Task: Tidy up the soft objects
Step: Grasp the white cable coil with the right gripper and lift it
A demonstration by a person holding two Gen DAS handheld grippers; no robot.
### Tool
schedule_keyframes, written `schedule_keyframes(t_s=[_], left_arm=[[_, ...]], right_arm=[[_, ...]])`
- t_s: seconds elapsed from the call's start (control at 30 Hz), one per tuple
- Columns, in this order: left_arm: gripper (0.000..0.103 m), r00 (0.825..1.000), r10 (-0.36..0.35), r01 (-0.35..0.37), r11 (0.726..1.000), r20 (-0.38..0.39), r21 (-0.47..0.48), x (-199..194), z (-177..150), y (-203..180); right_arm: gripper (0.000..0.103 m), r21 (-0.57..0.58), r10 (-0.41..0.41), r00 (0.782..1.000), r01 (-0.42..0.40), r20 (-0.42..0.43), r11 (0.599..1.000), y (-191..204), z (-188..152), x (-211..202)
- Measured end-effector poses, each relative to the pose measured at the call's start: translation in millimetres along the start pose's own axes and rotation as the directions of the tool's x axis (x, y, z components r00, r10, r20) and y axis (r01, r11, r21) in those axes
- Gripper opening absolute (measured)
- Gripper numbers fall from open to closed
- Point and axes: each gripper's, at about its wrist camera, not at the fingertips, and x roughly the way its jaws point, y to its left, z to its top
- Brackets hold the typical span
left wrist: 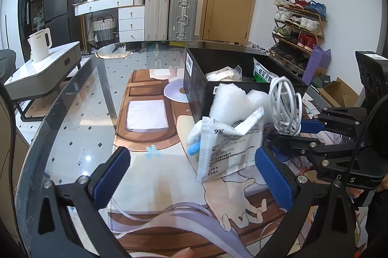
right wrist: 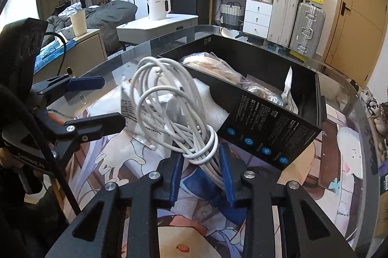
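Your R gripper (right wrist: pixel 202 175) is pinched tight on the white cable (right wrist: pixel 169 107); its coil stands up past the pads, just beside the box (right wrist: pixel 274 136). Your L gripper (left wrist: pixel 191 175) is spread wide w/ nothing held; pouch (left wrist: pixel 228 149) sits betw. its pads, foam (left wrist: pixel 230 100) beyond.

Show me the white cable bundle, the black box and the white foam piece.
white cable bundle (right wrist: pixel 169 98), right wrist view, on the coiled loops.
black box (right wrist: pixel 264 127), right wrist view, on its printed near wall.
white foam piece (left wrist: pixel 228 98), left wrist view, on its top.
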Motion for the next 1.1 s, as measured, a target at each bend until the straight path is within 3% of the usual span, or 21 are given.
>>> schedule_keyframes(t_s=[0.57, 0.73, 1.1], left_arm=[[0.103, 1.0, 0.02, -0.02, 1.0, -0.023, 0.013, 4, 0, -4], [0.103, 0.996, 0.086, -0.083, 0.993, -0.034, 0.081, 6, 1, -20], [0.103, 0.987, 0.116, -0.107, 0.99, -0.11, 0.092, 26, 7, -54]], right_arm=[[0.024, 0.094, 0.019, 0.993, -0.03, 0.116, 0.995, -14, -13, -49], [0.024, 0.131, 0.017, 0.989, -0.037, 0.146, 0.991, -19, -15, -59], [0.024, 0.161, 0.027, 0.987, -0.053, 0.159, 0.986, -27, -16, -63]])
